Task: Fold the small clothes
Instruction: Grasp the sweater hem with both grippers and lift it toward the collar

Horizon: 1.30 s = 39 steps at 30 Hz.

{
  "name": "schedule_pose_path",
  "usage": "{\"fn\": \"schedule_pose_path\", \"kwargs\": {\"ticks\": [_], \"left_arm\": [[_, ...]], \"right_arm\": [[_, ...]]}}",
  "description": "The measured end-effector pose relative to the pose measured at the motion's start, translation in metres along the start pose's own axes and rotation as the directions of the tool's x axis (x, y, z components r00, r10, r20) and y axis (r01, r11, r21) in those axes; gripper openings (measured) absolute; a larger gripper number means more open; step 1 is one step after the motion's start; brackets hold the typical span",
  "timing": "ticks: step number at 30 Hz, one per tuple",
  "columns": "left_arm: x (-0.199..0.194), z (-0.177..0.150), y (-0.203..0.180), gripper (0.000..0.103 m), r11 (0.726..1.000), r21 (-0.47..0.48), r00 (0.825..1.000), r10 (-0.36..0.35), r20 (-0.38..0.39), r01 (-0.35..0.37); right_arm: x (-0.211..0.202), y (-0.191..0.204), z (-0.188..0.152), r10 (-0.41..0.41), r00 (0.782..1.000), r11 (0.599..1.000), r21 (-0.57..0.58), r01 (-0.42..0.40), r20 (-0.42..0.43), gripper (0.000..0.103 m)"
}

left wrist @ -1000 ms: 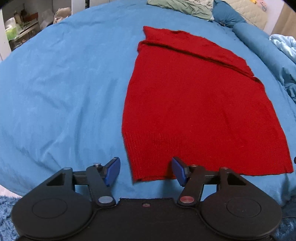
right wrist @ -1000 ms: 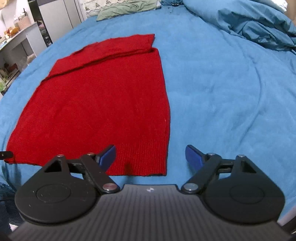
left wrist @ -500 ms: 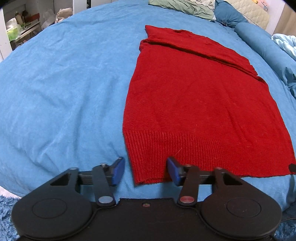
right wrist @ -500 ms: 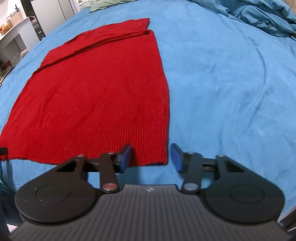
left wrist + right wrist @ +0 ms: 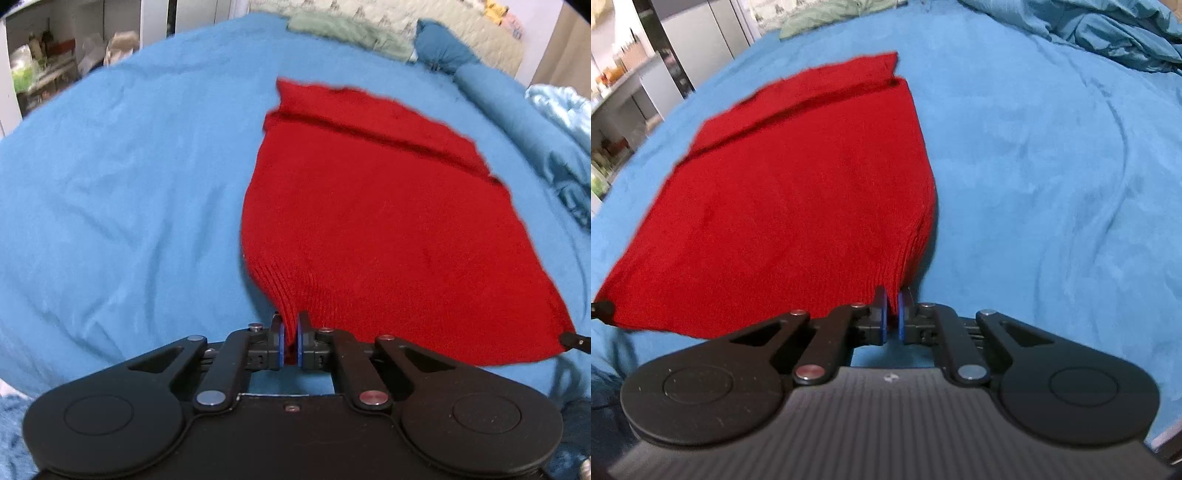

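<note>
Red sweater (image 5: 388,229): matt knit, ribbed hem. Blue bedsheet (image 5: 122,206): soft matt cloth, lightly creased. Left gripper (image 5: 290,341), right gripper (image 5: 892,317): matt black plastic, metal rivets.

The sweater (image 5: 388,221) is solid red, a plain knit with a ribbed band of fine parallel lines along its near hem. The bed (image 5: 129,184) beneath it is covered in an even medium blue. At the far edge lies a pale sage-green pillow (image 5: 343,31), with a darker teal-blue cushion (image 5: 443,55) to its right. On the far right, a crumpled light-blue duvet (image 5: 561,107). The left gripper (image 5: 290,341) and the right gripper (image 5: 892,314) are matte black with bright blue pads; the right one's body shows fine grey ridges.
</note>
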State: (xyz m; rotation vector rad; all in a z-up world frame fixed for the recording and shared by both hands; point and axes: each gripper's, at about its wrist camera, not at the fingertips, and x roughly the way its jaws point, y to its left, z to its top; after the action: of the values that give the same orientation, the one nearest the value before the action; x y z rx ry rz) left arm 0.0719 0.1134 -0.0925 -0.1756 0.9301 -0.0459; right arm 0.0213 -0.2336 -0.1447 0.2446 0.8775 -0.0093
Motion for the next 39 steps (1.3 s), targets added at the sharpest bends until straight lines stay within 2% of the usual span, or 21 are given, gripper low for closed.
{"fn": "schedule_pose_path", "kwargs": {"ticks": [3,6,9,12,16,18,21,24,27,29,31,35,39], "left_arm": [[-0.021,0.018,-0.005,0.006,0.999,-0.012,0.997,-0.034,0.072,0.035],[-0.040,0.046,-0.010,0.006,0.997,-0.026,0.985,-0.068,0.161,0.073],[-0.048,0.085,-0.018,0.005,0.994,-0.029,0.966,-0.097,0.240,0.107],[-0.040,0.136,-0.028,0.005,0.995,-0.023,0.951,-0.085,0.297,0.096],[-0.005,0.217,-0.036,0.005,0.994,-0.062,0.935,-0.067,0.348,0.095],[0.020,0.258,-0.041,0.005,0.996,-0.067,0.927,-0.036,0.374,0.065],[0.067,0.304,-0.047,0.005,0.997,-0.075,0.924,0.006,0.384,0.024],[0.125,0.331,-0.048,0.005,0.995,-0.096,0.934,0.028,0.356,0.006],[0.182,0.335,-0.043,0.005,0.991,-0.132,0.950,0.068,0.305,-0.028],[0.212,0.332,-0.036,0.005,0.988,-0.146,0.960,0.082,0.268,-0.044],[0.229,0.330,-0.031,0.005,0.987,-0.153,0.966,0.087,0.245,-0.050],[0.246,0.334,-0.031,0.005,0.987,-0.150,0.967,0.087,0.241,-0.052],[0.263,0.348,-0.035,0.006,0.987,-0.131,0.965,0.118,0.234,-0.089]], "right_arm": [[-0.021,-0.003,0.015,0.066,0.996,0.997,0.036,-0.068,0.051,0.020],[-0.042,-0.006,0.040,0.122,0.985,0.990,0.061,-0.130,0.120,0.020],[-0.055,-0.005,0.079,0.181,0.964,0.977,0.077,-0.199,0.192,0.020],[-0.053,0.000,0.127,0.223,0.942,0.966,0.075,-0.248,0.250,0.020],[-0.034,0.013,0.210,0.240,0.917,0.959,0.071,-0.276,0.319,0.020],[-0.015,0.016,0.251,0.242,0.909,0.953,0.092,-0.288,0.338,0.020],[0.030,0.027,0.308,0.221,0.914,0.956,0.111,-0.272,0.339,0.020],[0.091,0.038,0.350,0.187,0.930,0.965,0.120,-0.235,0.315,0.020],[0.155,0.039,0.366,0.168,0.946,0.966,0.146,-0.214,0.278,0.020],[0.194,0.041,0.366,0.127,0.962,0.975,0.146,-0.165,0.240,0.020],[0.222,0.041,0.361,0.100,0.971,0.981,0.143,-0.134,0.217,0.020],[0.253,0.038,0.362,0.086,0.972,0.979,0.162,-0.123,0.219,0.020],[0.268,0.041,0.363,0.054,0.975,0.982,0.168,-0.092,0.217,0.021]]}}
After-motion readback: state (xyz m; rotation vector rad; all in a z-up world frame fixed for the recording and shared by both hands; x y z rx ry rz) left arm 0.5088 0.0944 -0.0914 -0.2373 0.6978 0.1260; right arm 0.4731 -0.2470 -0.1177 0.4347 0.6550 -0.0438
